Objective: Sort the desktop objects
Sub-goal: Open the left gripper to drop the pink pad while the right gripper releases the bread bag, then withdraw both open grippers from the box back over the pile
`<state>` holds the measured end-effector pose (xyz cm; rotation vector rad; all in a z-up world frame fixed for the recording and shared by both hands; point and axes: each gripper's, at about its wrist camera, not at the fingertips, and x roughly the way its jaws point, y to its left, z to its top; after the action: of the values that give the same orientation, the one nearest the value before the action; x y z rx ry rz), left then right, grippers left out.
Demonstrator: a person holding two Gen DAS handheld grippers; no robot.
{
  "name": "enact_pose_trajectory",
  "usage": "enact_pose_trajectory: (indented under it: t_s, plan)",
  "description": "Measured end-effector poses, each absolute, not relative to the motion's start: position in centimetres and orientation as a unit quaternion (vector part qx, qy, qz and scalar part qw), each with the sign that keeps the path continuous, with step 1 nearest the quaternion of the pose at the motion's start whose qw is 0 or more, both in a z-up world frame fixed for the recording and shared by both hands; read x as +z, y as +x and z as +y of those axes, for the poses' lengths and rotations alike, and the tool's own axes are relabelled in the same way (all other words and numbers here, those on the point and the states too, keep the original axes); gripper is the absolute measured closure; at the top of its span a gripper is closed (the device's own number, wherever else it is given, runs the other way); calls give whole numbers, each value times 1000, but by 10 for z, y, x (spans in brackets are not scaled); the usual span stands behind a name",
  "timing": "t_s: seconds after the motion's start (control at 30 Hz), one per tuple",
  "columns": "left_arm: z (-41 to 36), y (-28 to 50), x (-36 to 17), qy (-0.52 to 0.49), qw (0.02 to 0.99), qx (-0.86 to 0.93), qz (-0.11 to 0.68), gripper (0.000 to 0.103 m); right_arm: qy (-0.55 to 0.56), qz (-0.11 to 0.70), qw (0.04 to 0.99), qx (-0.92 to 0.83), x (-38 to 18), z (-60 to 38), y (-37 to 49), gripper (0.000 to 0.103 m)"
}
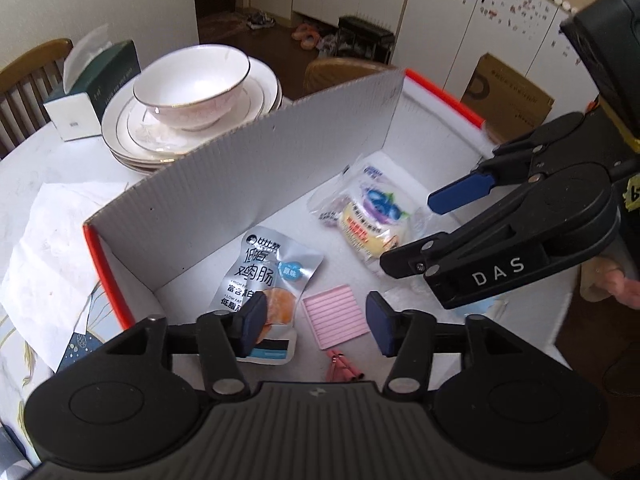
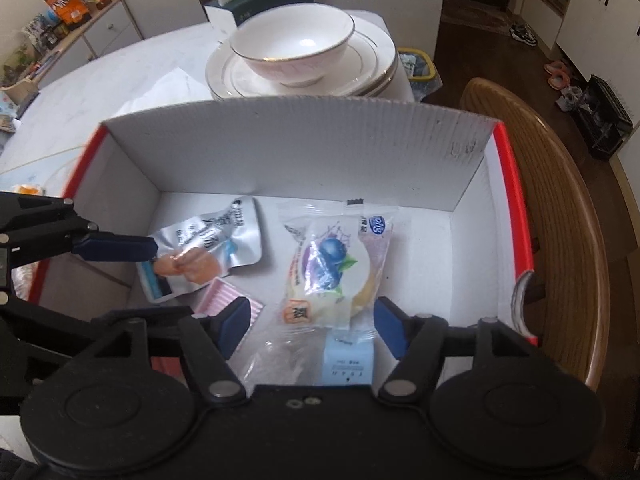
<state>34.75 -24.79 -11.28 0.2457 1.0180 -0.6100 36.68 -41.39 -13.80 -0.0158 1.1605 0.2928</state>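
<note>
Jaws of the left gripper (image 1: 317, 323) stand apart with nothing pressed between them, above the floor of the white cardboard box (image 1: 256, 152). Its left pad overlaps the silver sausage pouch (image 1: 272, 280), and the pink ridged pad (image 1: 335, 315) lies in the gap. Pink sticks (image 1: 343, 368) sit just below. Further right rests the blueberry cake packet (image 1: 372, 220), under the right gripper (image 1: 412, 228).

From the right wrist view, the right gripper (image 2: 310, 325) is likewise released, hovering over the blueberry cake packet (image 2: 336, 268). A stack of plates with a bowl (image 2: 296, 40) stands behind the box.
</note>
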Motion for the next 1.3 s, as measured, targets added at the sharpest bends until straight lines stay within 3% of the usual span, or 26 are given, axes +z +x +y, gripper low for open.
enact_pose_trajectory:
  t_s: [0.9,1.0,1.3]
  plan:
    - [-181,280,-57,35,866,-282,411,45,32,431,885,173,-57,-381,288,26]
    - [-164,275,-54,31,870,-282,404,38,27,421,890,172,-53,-364,282,25]
    - [-99,262,-48,27,880,-269,391,29,38,415,891,181,-49,-304,275,22]
